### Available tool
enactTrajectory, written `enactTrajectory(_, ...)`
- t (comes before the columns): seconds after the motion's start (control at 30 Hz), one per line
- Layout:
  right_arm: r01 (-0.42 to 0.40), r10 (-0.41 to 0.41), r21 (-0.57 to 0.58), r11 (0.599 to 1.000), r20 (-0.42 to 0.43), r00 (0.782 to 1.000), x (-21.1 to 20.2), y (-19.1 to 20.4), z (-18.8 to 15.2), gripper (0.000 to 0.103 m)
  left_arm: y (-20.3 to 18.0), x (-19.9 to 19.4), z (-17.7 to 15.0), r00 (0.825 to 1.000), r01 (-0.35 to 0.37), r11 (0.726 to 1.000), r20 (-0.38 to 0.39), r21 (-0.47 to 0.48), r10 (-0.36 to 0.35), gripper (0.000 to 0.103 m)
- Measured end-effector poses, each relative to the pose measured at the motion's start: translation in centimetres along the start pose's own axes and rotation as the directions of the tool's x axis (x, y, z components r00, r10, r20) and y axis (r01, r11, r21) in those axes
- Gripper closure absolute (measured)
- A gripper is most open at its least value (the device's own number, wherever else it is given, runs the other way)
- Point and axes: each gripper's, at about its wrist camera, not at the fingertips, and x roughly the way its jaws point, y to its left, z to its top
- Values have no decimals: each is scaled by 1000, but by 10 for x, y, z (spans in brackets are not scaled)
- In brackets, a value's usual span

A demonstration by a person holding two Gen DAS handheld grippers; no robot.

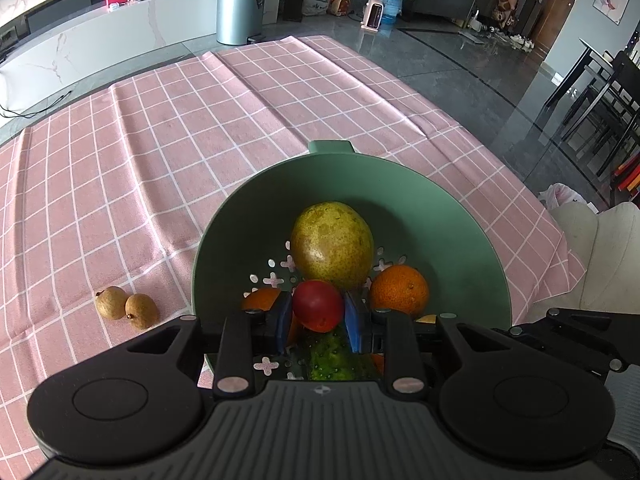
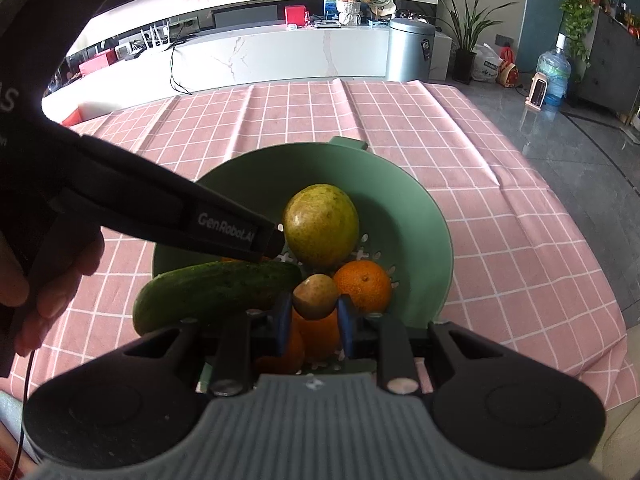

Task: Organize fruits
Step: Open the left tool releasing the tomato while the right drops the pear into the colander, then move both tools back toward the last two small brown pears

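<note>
On the bench's pink checked cloth [image 1: 160,160], at the far left, two longans [image 1: 126,307] lie loose just beside the green colander [image 1: 460,216], not yet gathered. Inside it already sit a cucumber [image 2: 216,292], a pear [image 1: 332,244] and oranges [image 1: 399,290]. Over the bowl, the left tongs [image 1: 318,316] are clenched on a red fruit [image 1: 319,306], and the right tongs [image 2: 314,312] grasp a brownish longan [image 2: 315,295]; both look ready for dropping. Open cloth stretches left and beyond the colander; to the right, the bench edge falls away to the floor.
</note>
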Motion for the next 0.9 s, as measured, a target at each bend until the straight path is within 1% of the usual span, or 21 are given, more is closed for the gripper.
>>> enactTrajectory(0.1,3,-3,2,1000,2,1000,-1,1,0,82,0,1,0,1000,6,1000,-3,-10,-6,72)
enactTrajectory(0.17,6,-6,1,1000,2,1000,-1,1,0,81,0,-1,-1,1000,5,1000,-1,-9,-5,65)
enactTrajectory(0.2,9,-9,3,1000,2,1000,0,1,0,79,0,-1,-1,1000,6,1000,1,-10,-6,63)
enactTrajectory(0.23,12,-12,6,1000,3,1000,0,1,0,73,0,-3,-2,1000,7,1000,3,-11,-7,58)
enactTrajectory(0.27,16,-16,10,1000,4,1000,-1,0,0,70,0,-5,-1,1000,11,1000,7,-11,-11,55)
enactTrajectory(0.3,17,-17,16,1000,6,1000,-2,0,0,65,0,-8,-2,1000,12,1000,12,-10,-12,53)
enactTrajectory(0.33,13,-13,22,1000,8,1000,-3,-1,0,63,0,-11,-2,1000,12,1000,19,-8,-12,52)
enactTrajectory(0.5,19,-20,35,999,34,999,-9,-1,1,63,1,-31,-4,999,16,1000,52,14,-17,52)
enactTrajectory(0.7,7,-8,15,1000,77,997,-17,7,10,59,12,-63,-11,994,-14,999,106,32,11,52)
enactTrajectory(0.83,3,-1,-16,1000,104,995,-22,18,18,58,27,-81,-18,992,-19,1000,126,4,18,52)
enactTrajectory(0.9,-13,16,-28,1000,113,994,-24,22,23,57,36,-89,-22,990,-34,999,136,-26,38,52)
